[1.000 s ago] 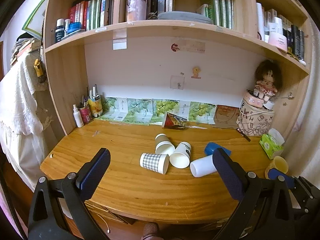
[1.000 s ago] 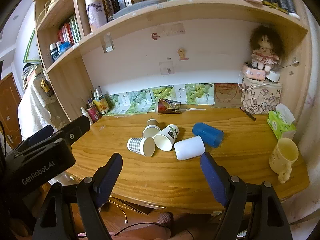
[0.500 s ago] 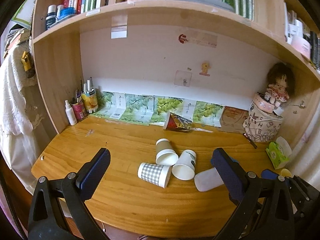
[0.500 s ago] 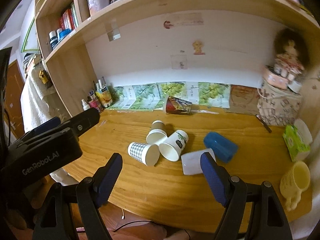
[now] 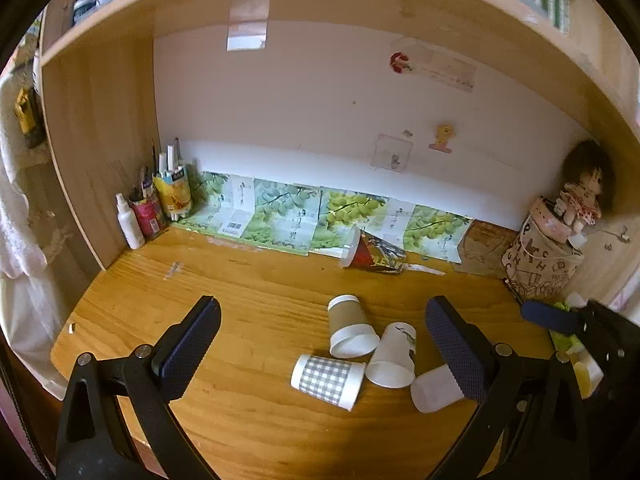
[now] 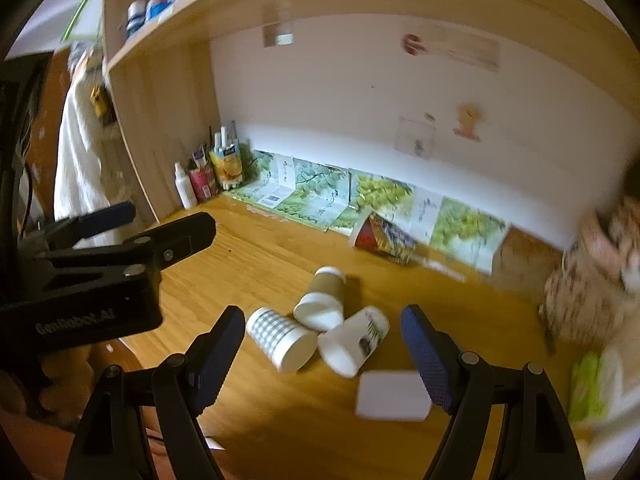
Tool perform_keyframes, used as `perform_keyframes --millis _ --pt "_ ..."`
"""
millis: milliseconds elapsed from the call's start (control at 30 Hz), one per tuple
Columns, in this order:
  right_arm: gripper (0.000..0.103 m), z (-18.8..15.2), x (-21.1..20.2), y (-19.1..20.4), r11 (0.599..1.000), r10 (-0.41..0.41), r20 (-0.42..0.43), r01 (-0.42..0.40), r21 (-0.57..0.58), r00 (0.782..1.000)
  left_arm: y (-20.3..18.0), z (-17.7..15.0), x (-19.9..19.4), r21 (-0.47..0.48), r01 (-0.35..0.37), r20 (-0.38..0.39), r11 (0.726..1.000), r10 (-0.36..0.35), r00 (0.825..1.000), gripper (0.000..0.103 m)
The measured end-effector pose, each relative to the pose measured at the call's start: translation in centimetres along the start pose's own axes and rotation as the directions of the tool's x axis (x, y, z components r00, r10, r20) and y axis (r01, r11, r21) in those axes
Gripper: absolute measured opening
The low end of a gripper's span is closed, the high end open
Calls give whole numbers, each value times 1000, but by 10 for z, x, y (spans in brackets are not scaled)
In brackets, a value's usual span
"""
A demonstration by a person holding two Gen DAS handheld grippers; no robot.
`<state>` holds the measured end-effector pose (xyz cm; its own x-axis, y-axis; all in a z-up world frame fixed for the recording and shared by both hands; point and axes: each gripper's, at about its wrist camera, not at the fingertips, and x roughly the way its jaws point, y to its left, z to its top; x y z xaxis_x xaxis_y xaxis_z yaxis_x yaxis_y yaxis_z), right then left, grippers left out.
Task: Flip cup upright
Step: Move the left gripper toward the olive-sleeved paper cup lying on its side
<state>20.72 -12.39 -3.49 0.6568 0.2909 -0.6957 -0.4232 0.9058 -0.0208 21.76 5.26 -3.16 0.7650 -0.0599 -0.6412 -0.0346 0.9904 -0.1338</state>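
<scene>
Now I see both of my grippers above the near edge of the wooden counter (image 5: 248, 280), and both are empty. On the left gripper (image 5: 320, 336) the fingers stand wide apart, and on the right gripper (image 6: 322, 344) the fingers are wide apart too, with nothing between the pads. I take the checked cup (image 5: 329, 380) as my landmark; it lies on its side near the front middle of the counter, with its mouth toward the camera in the right wrist view. Just behind it lies the brown cup (image 5: 352, 330), also on its side, and it seems to touch the checked cup or almost so. Just to the right of the checked cup lies a white cup with a small leaf print (image 5: 394, 356), tipped over as well, and its rim is close against the brown cup. Further right of the checked cup a plain white cup (image 6: 394, 396) lies on its side, partly hidden behind my left gripper's right finger in the left wrist view. Well behind the checked cup, near the back wall, a red printed cup (image 5: 370, 254) lies on its side on the green grape leaflets (image 5: 280, 216). Far to the left of the checked cup, in the back corner, stand a white spray bottle (image 5: 130, 222) and pen holders (image 5: 160, 200). Far to the right of it a doll (image 5: 580, 196) sits on a printed bag (image 5: 540, 264). The right wrist view is blurred on its right side.
</scene>
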Motion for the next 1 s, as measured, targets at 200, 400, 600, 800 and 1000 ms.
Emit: perform_keyframes --millis 200,400,600,800,1000 --pt "81 25 35 2 988 23 -41 -29 -150 999 21 10 31 -22 41 -66 999 -42 997 102" --pt "81 35 68 10 928 -5 -74 -23 -371 997 39 18 59 -26 86 -125 996 -89 988 102" --pt "81 38 93 15 828 -47 -123 -30 -559 991 47 20 91 -24 157 -221 987 -159 962 102" --pt "81 28 104 16 765 -53 -150 -56 -642 987 44 27 113 51 218 -294 975 -194 936 102" --pt "81 10 104 19 772 -42 -142 -58 -633 989 32 37 126 177 294 -332 939 -224 916 102"
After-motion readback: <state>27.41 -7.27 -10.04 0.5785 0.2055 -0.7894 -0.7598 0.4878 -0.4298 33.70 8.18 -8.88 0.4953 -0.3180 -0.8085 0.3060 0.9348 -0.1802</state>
